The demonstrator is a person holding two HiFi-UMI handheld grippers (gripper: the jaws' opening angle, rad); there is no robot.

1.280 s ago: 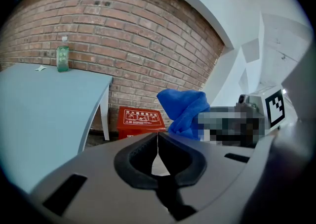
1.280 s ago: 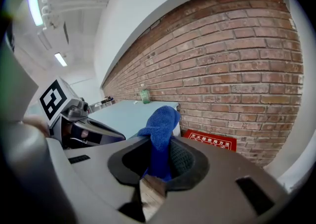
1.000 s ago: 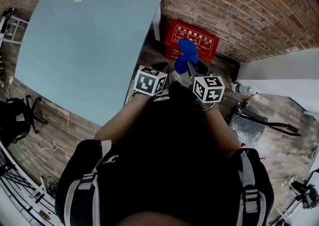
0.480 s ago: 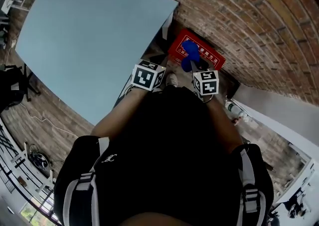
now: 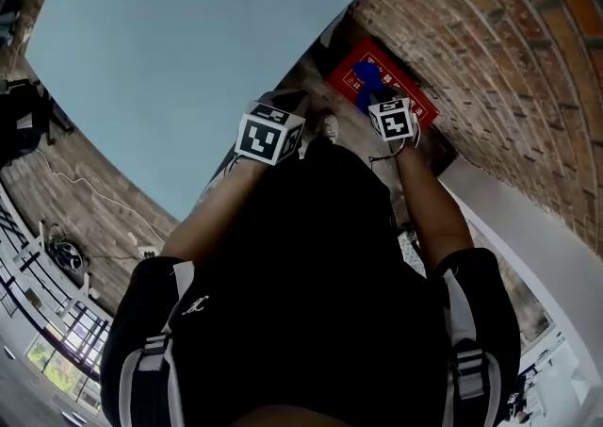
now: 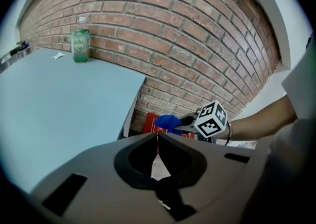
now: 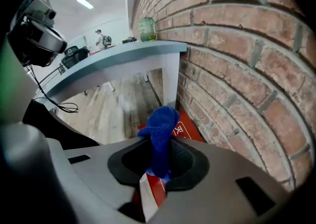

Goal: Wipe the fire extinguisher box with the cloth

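Right gripper view: the right gripper [image 7: 159,161] has its jaws clamped on a bunched blue fabric cloth [image 7: 162,124], held over the red fire extinguisher box [image 7: 190,131], which sits on the floor against the brick wall [image 7: 237,69]. The left gripper [image 6: 157,136] has its jaws together, empty.

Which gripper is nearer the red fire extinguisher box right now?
Right. The right gripper, shut on the blue cloth, is over the fire extinguisher box at the brick wall; the left gripper sits farther back, beside the table edge.
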